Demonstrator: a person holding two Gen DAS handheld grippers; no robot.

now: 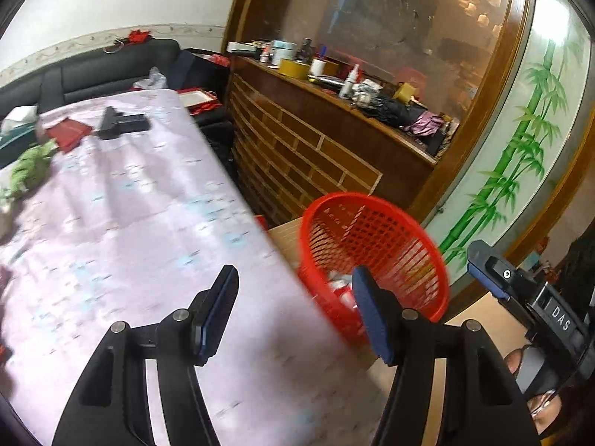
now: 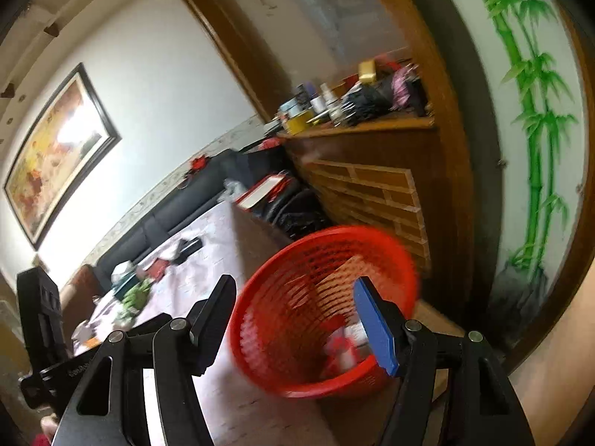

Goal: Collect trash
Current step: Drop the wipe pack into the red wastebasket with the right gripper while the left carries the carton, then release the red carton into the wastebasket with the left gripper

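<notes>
My left gripper (image 1: 293, 312) hangs with jaws wide and empty over the table's (image 1: 148, 223) right edge; my right gripper (image 2: 293, 319), also spread and empty, is above the red basket (image 2: 260, 297), which stands just right of the table and holds scraps of trash (image 2: 344, 345), while more litter (image 1: 29, 167) lies at the table's far left

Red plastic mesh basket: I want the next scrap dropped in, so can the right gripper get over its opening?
Probably yes. The right gripper, open and holding nothing, points at the red plastic mesh basket beside the table; nothing stands between them, and its mouth is uncovered.
</notes>
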